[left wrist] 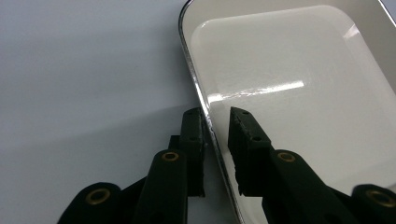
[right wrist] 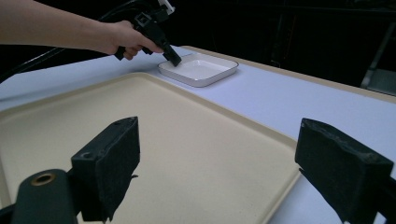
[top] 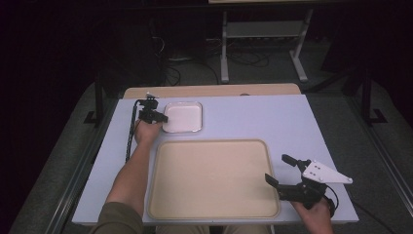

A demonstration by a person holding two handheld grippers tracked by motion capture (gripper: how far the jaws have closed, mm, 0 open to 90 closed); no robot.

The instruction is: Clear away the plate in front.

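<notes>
left gripper at far-left of table, fingers straddling rim of white dish, not quite clamped. beige tray in middle. right gripper by tray's right edge, fingers wide apart, nothing btwn.
</notes>
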